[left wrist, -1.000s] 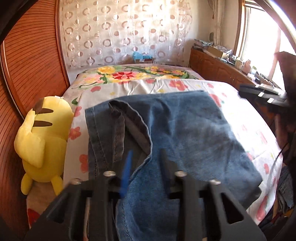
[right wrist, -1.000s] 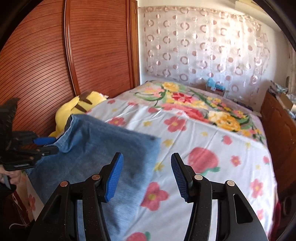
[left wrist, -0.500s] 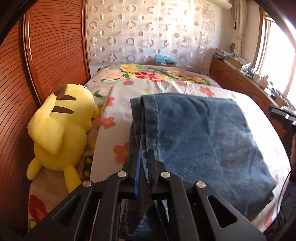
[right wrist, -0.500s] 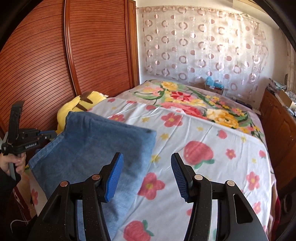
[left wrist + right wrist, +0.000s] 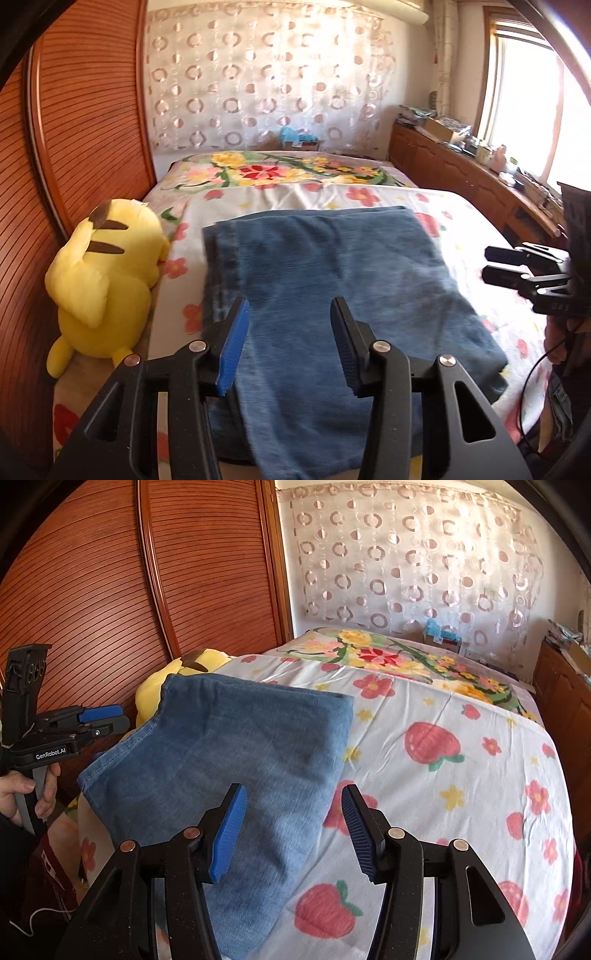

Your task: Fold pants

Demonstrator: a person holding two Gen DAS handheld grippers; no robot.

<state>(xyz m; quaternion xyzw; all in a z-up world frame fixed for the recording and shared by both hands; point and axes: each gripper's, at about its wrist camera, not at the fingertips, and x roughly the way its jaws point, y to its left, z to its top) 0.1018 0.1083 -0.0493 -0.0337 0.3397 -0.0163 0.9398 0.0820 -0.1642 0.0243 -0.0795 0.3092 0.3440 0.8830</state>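
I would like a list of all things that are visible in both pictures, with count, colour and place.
jeans: one, blue denim, folded flat on the near part of the bed.
plush toy: one, yellow with brown-tipped ears, on the bed's edge next to the wooden wall, beside the jeans.
bed sheet: one, white with red strawberries and flowers, covering the bed.
floral blanket: one, multicoloured, at the far end of the bed.
curtain: one, sheer with pink rings, behind the bed.
wooden wall: brown, ribbed panels, along the bed's side.
cabinet: one, brown wood, under the window, cluttered top.
left gripper: black, blue pads, open above the jeans.
right gripper: black, blue pads, open, empty.
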